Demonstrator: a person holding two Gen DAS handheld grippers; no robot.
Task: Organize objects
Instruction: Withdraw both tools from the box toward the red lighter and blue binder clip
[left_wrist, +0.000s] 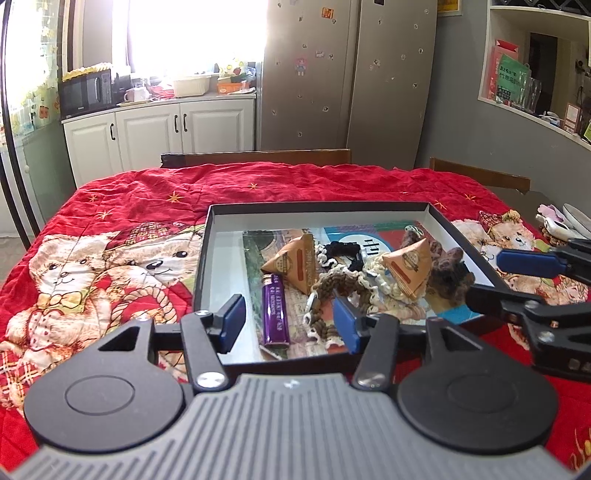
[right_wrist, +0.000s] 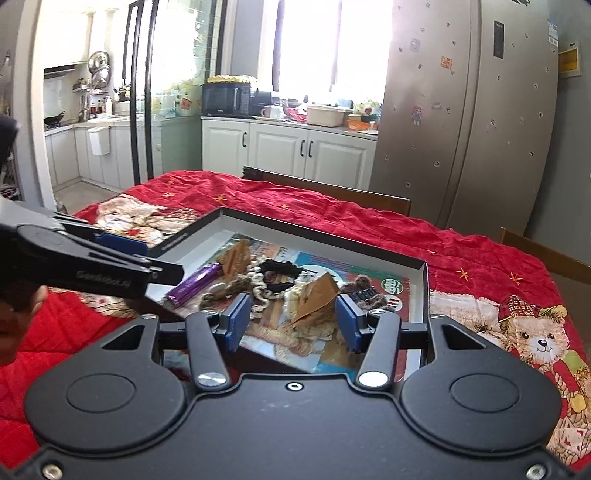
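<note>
Red teddy-bear quilt (left_wrist: 147, 192) covers the surface; black shallow box tray (left_wrist: 207, 236) sits near its front edge. Inside: purple lighter (left_wrist: 275, 314) toward tray's left, two tan pyramid packets (left_wrist: 295, 264), black scrunchie (left_wrist: 345, 251), knitted scrunchies (left_wrist: 332, 288) piled mid-tray on printed sheets. Left gripper (left_wrist: 291, 325) hovers over tray's near edge w/ fingers spread, nothing between them. Right gripper (right_wrist: 293, 317) sits over tray's near right part, fingers apart & empty, a packet (right_wrist: 317, 295) seen between them.
</note>
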